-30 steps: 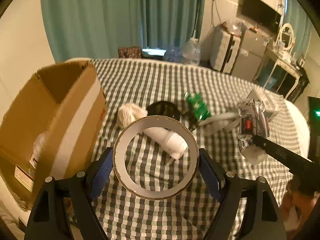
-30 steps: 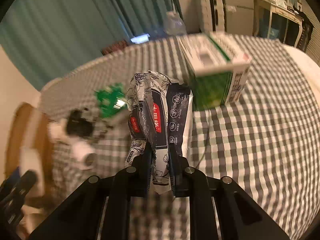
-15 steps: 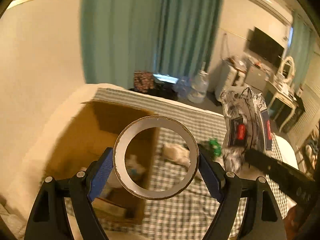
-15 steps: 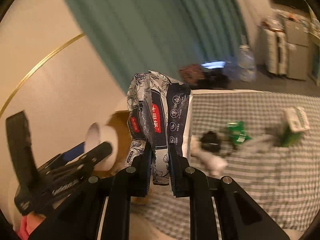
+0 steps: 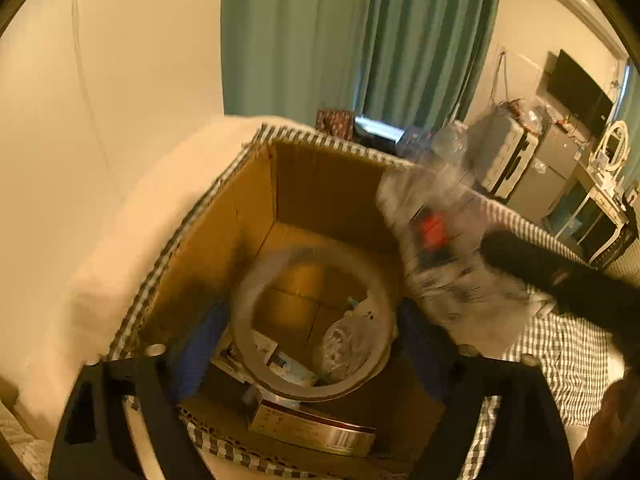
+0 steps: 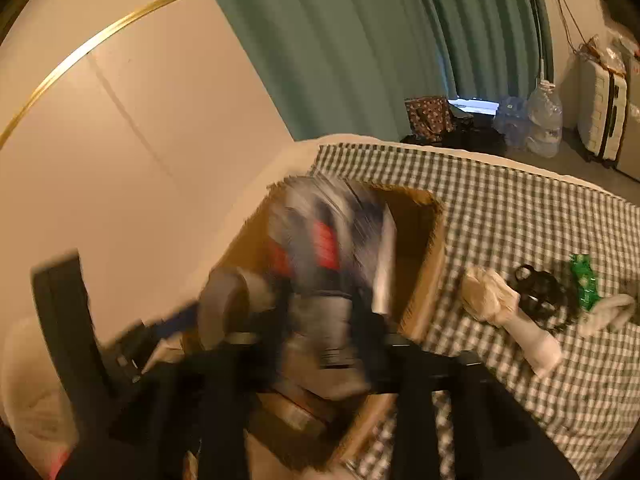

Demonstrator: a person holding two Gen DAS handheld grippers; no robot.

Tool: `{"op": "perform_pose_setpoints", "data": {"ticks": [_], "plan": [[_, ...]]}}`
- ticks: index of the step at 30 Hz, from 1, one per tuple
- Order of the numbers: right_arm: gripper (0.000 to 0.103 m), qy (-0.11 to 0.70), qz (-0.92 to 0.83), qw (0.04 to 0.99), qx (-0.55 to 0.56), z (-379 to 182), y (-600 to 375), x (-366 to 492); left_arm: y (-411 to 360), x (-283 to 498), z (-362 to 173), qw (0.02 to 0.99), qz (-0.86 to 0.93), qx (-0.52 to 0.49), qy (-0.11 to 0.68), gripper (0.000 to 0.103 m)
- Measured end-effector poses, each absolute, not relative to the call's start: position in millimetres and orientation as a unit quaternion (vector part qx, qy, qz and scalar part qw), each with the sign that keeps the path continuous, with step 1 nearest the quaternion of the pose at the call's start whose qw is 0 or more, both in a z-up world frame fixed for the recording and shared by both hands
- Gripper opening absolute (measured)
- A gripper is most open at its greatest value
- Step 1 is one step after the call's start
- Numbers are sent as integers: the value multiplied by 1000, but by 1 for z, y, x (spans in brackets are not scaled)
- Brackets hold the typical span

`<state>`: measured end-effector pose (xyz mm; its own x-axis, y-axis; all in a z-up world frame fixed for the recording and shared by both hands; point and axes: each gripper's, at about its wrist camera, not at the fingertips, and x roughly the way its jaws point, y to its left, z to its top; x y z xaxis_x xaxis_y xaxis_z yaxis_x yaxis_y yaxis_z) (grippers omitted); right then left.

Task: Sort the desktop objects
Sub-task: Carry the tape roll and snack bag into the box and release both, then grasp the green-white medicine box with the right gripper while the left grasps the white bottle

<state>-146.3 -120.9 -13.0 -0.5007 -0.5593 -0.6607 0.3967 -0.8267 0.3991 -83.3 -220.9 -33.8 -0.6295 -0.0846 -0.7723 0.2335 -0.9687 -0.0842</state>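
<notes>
My left gripper [image 5: 312, 332] is shut on a white tape roll [image 5: 280, 388], held over the open cardboard box [image 5: 320, 184]. My right gripper [image 6: 320, 320] is shut on a silver snack packet [image 6: 324, 240] with red labels, blurred by motion, above the box's opening [image 6: 428, 256]. The packet also shows in the left wrist view [image 5: 440, 248], at the box's right rim. The tape roll shows in the right wrist view [image 6: 228, 304], left of the packet.
Inside the box lie a flat tin [image 5: 312, 428], a clear plastic bag [image 5: 344, 344] and small packs. On the checked cloth [image 6: 520, 208] lie a white bottle [image 6: 516, 324], a black object [image 6: 540, 288] and a green packet [image 6: 584, 280]. A wall stands to the left.
Both grippers have swung left from the table's middle to above the box and now tilt down into it. Each keeps its hold on its object.
</notes>
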Motion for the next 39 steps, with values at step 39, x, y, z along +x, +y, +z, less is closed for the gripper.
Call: {"op": "perform_pose_setpoints", "data": {"ticks": [39], "plan": [[85, -111, -934, 3, 339, -68, 238, -106, 52, -134, -97, 6, -869, 494, 22, 103]]}}
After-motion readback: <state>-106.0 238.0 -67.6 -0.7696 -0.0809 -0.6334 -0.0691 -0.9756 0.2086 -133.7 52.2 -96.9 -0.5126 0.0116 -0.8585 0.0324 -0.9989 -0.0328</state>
